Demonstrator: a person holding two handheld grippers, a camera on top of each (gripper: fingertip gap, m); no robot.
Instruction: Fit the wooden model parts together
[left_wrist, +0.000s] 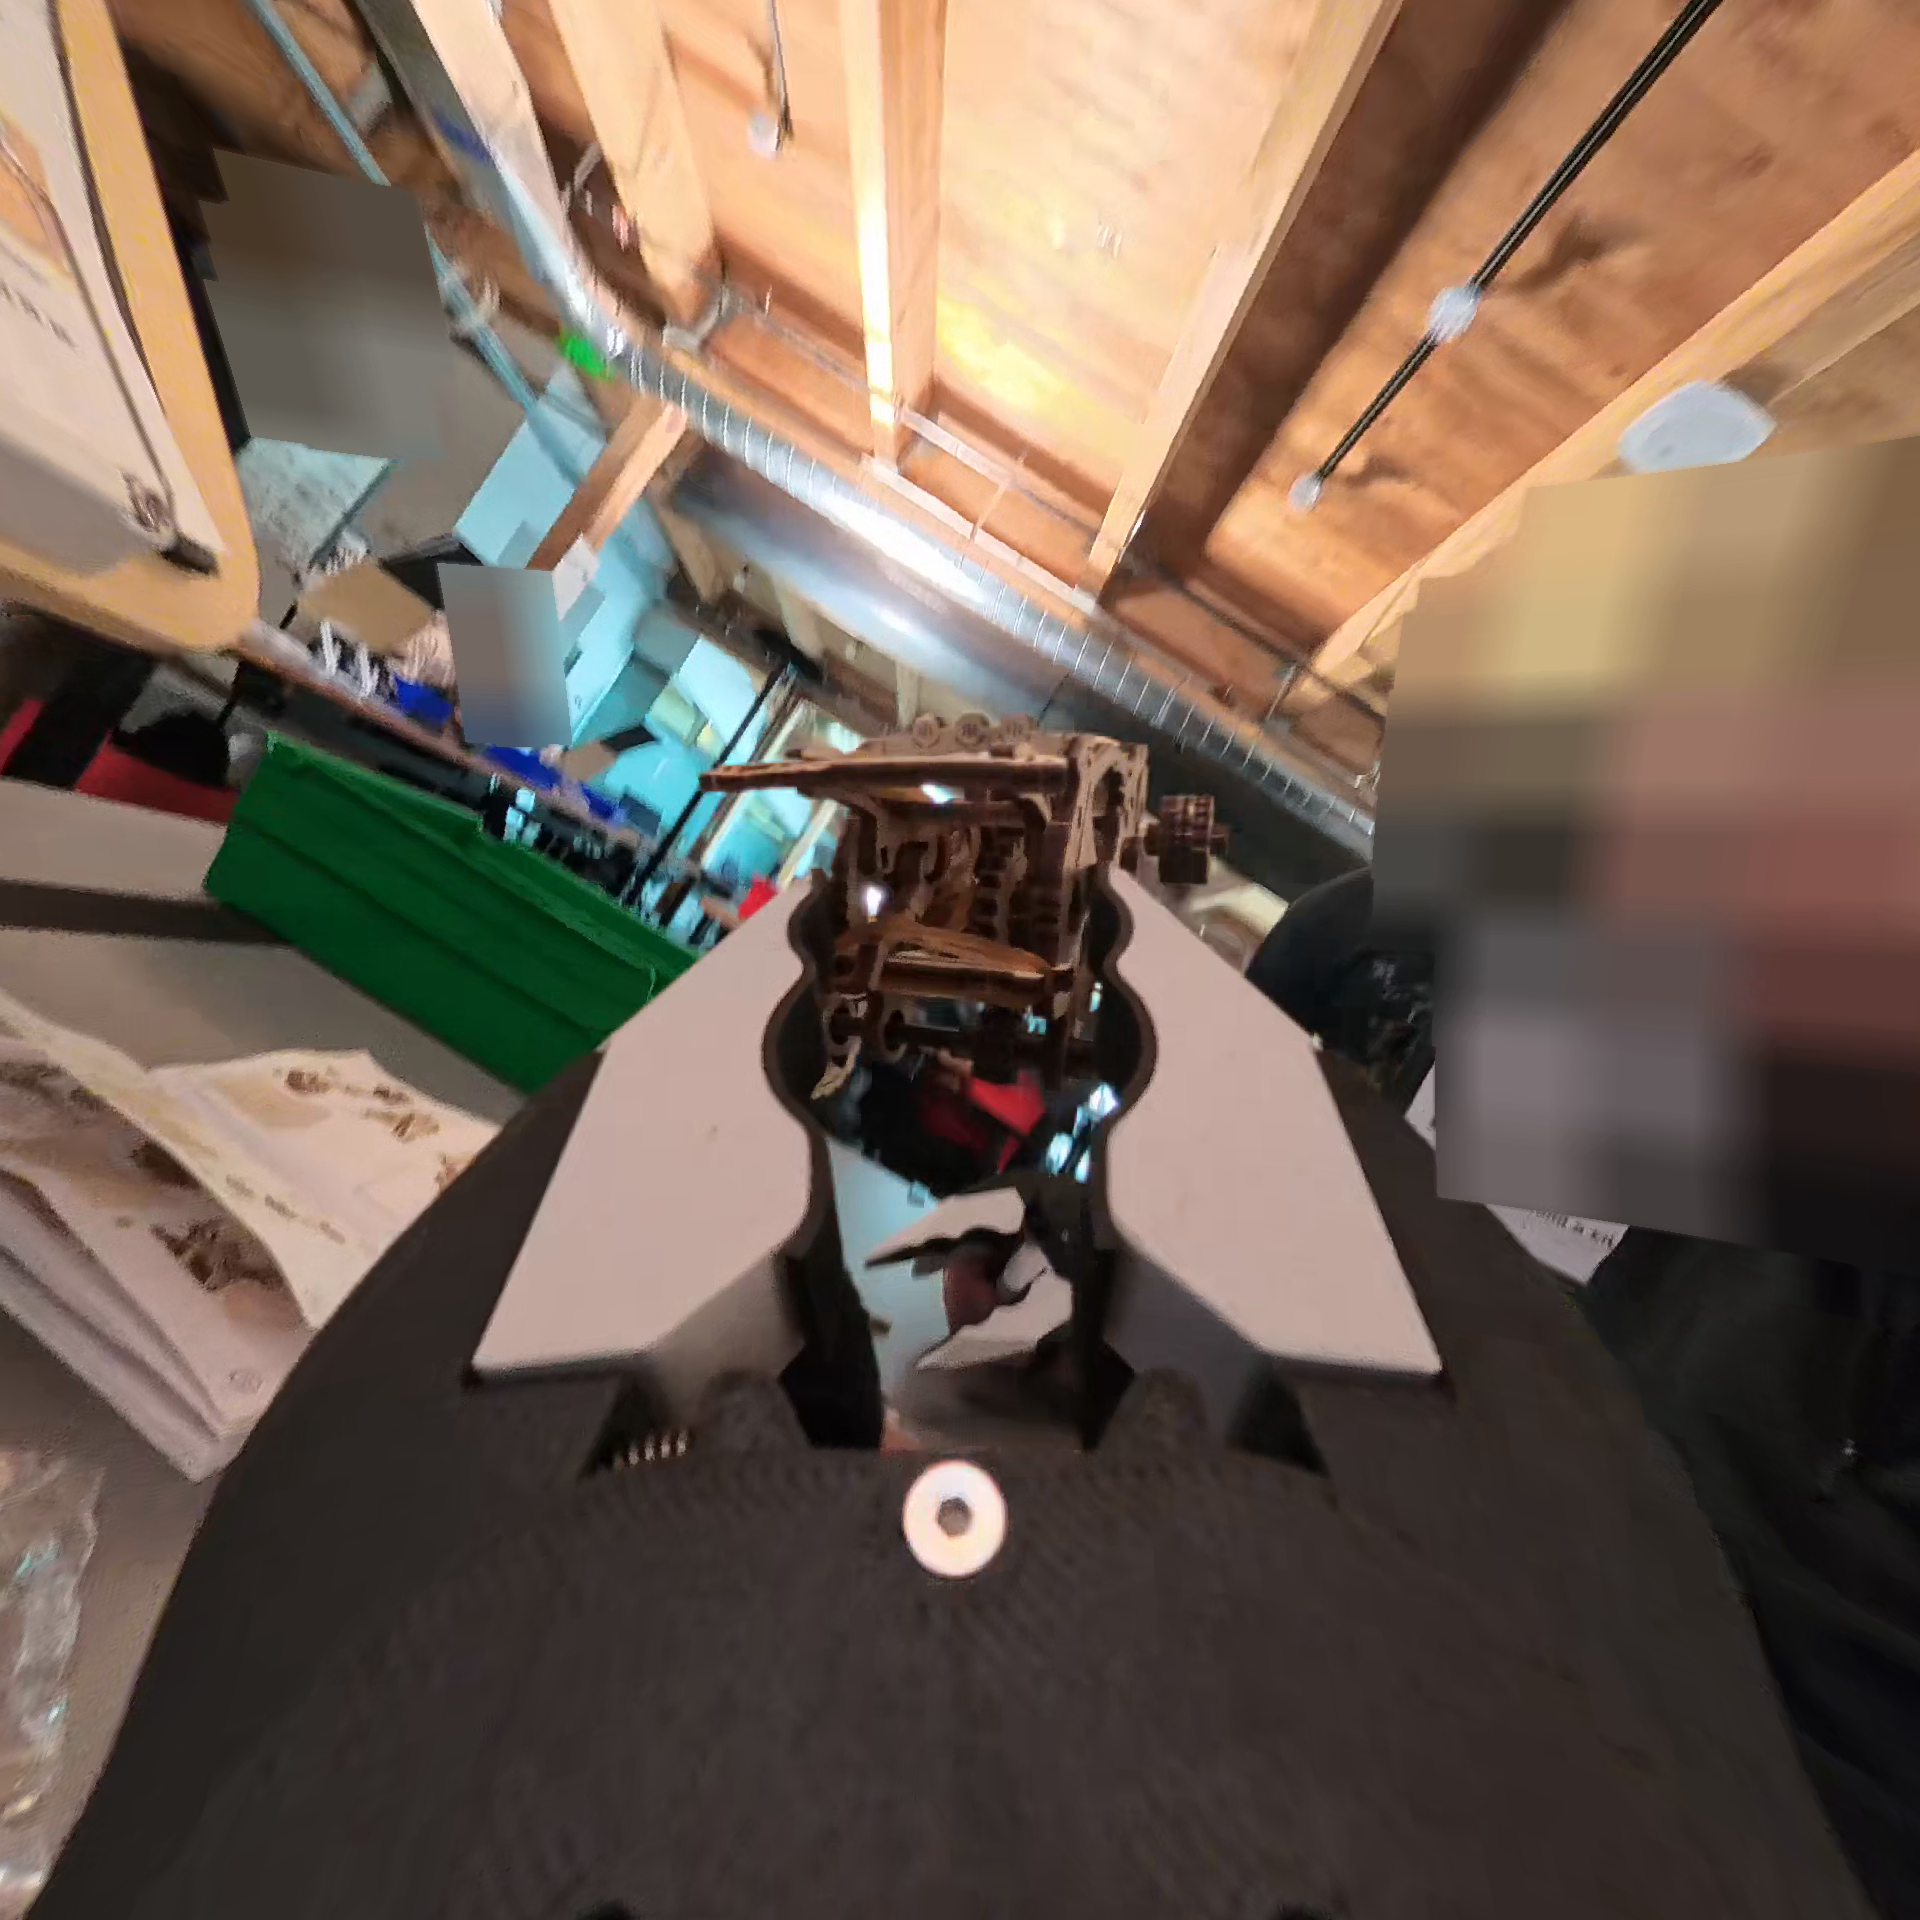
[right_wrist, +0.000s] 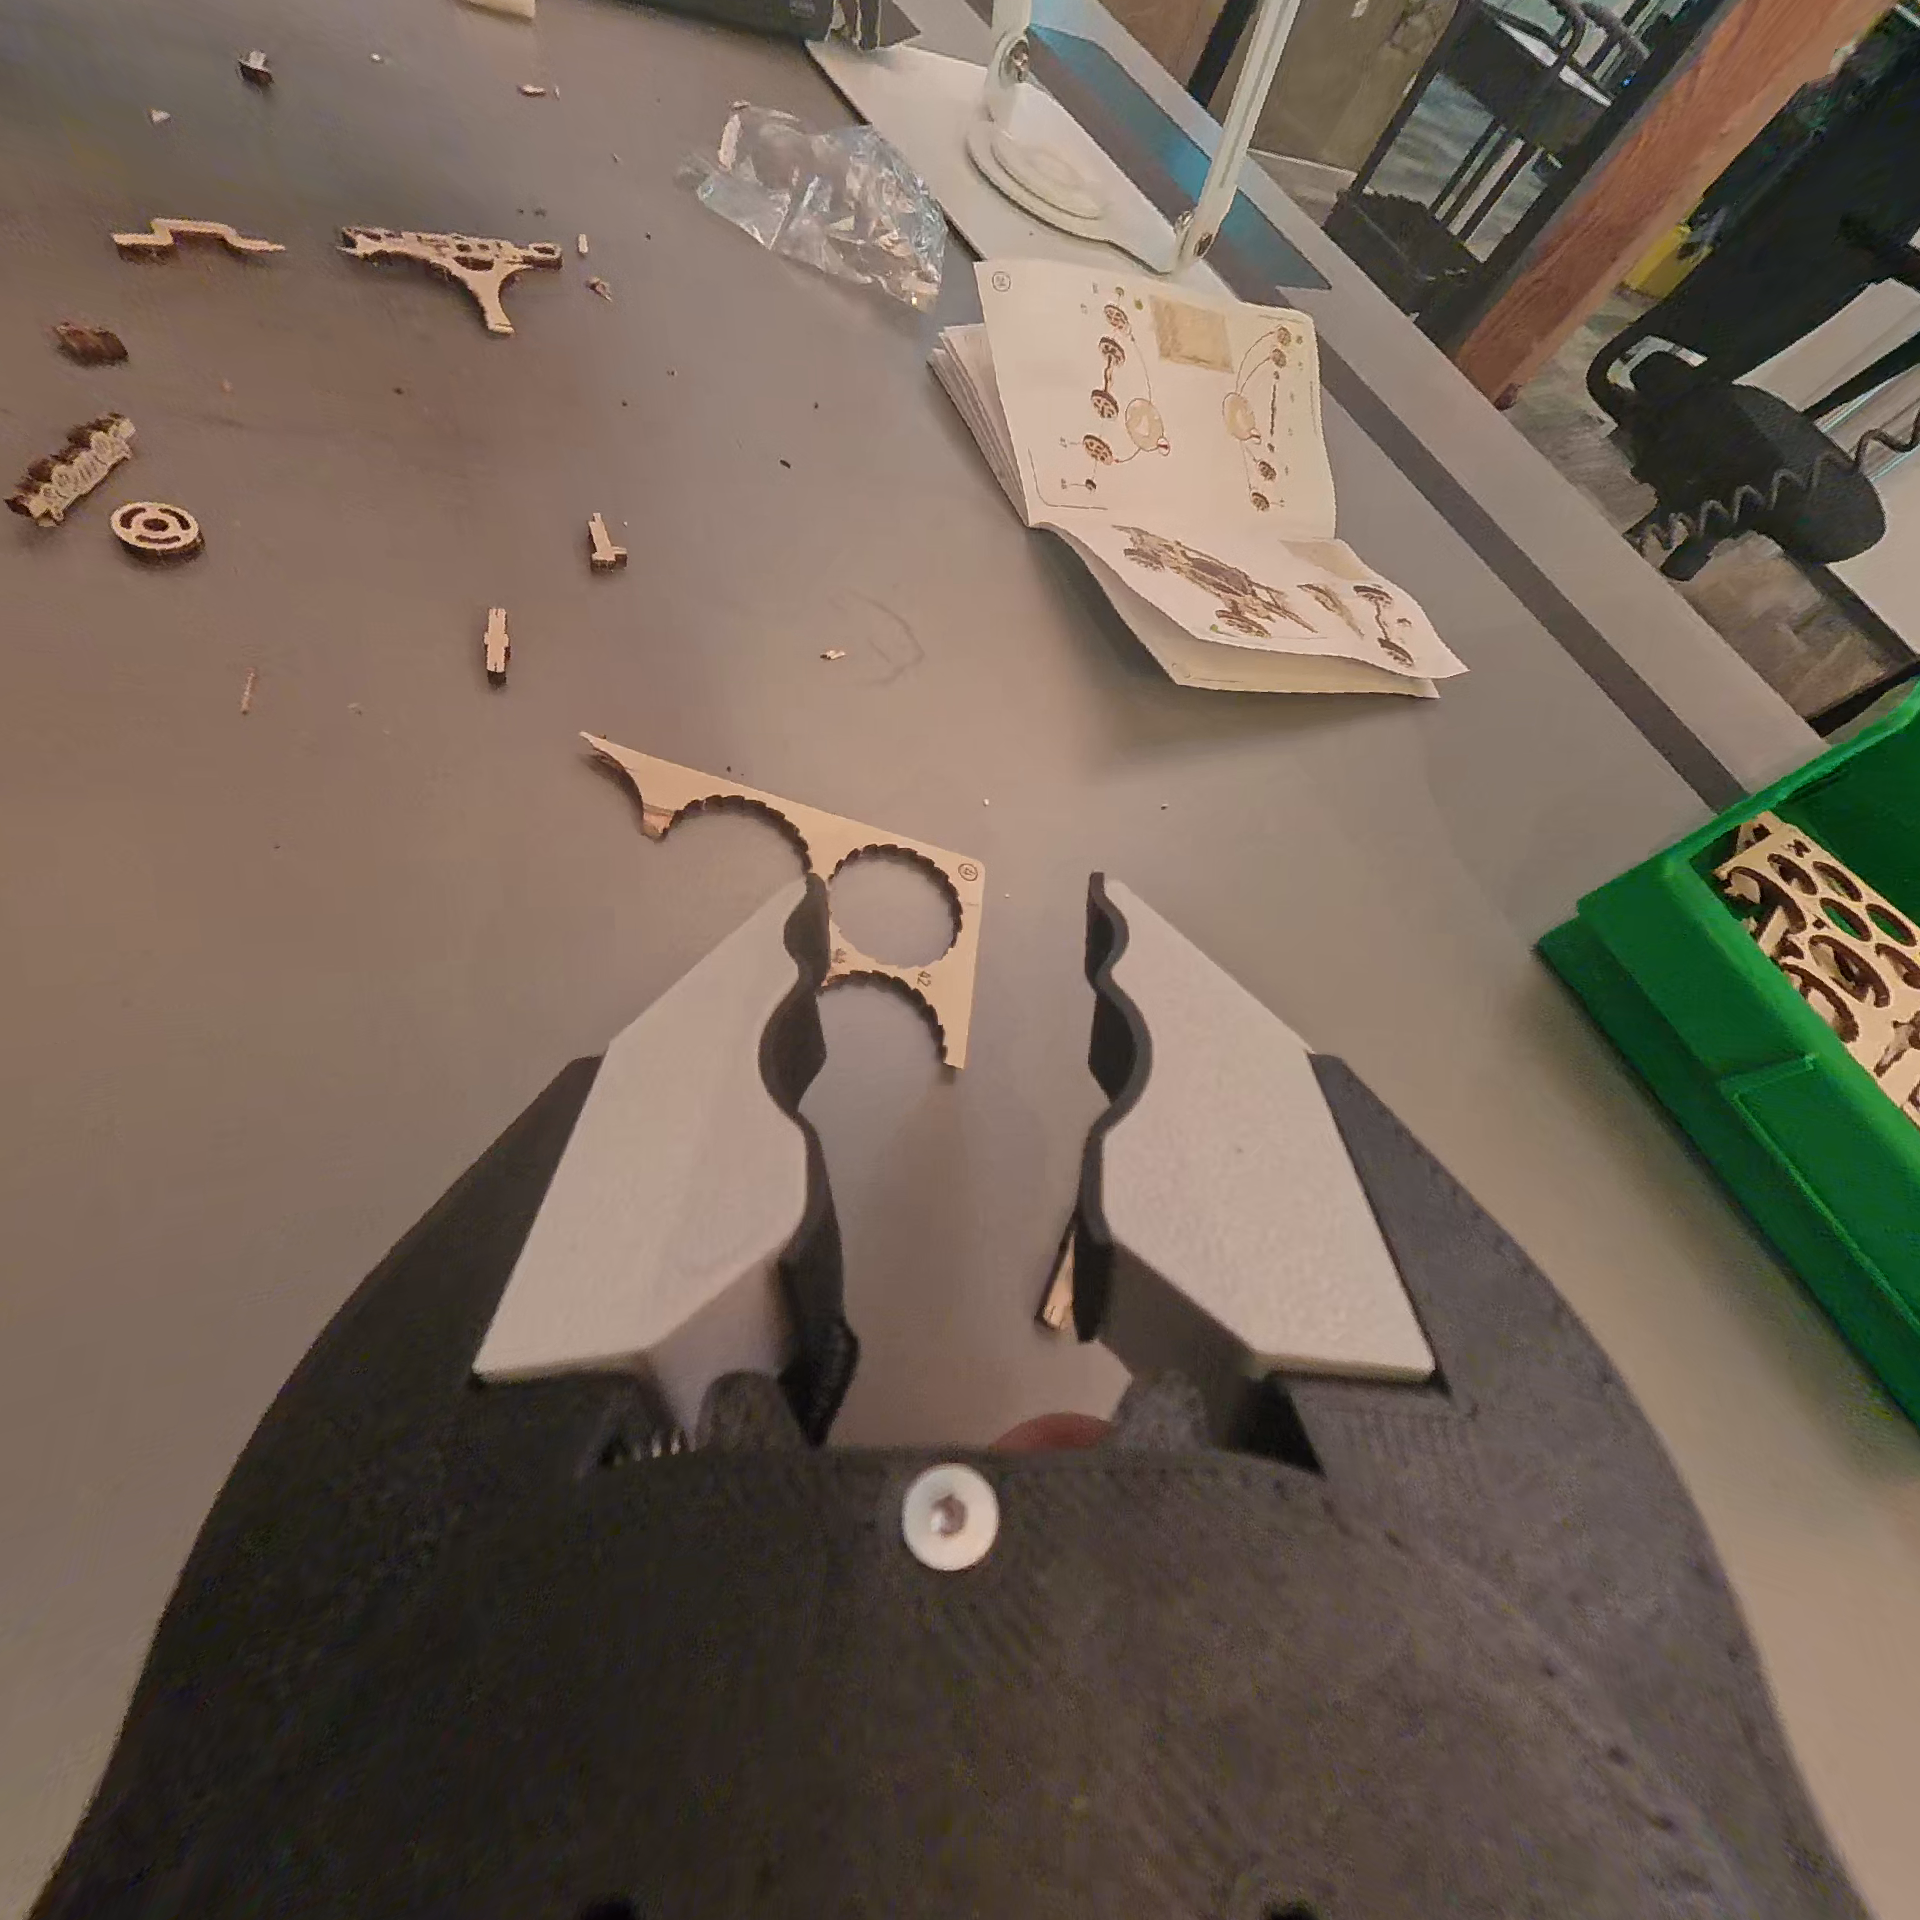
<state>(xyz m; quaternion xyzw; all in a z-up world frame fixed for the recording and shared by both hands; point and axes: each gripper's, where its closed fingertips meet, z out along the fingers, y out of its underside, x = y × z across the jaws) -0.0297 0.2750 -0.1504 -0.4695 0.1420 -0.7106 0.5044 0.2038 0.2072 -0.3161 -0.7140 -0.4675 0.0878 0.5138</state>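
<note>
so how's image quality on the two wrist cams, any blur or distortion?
Left wrist view: ceiling beams and the green bin are motion-smeared, while the wooden model between the left gripper fingers is fairly crisp. Right wrist view: mostly sharp, the offcut sheet and booklet read clearly; wide-angle bending shows at the table edge.

Brown wooden model (left_wrist: 977, 883) (darker gear at 3 o'clock); pale offcut sheet (right_wrist: 883, 894) on grey table (right_wrist: 312, 935); green bin (right_wrist: 1714, 1039) at 3 o'clock.
</note>
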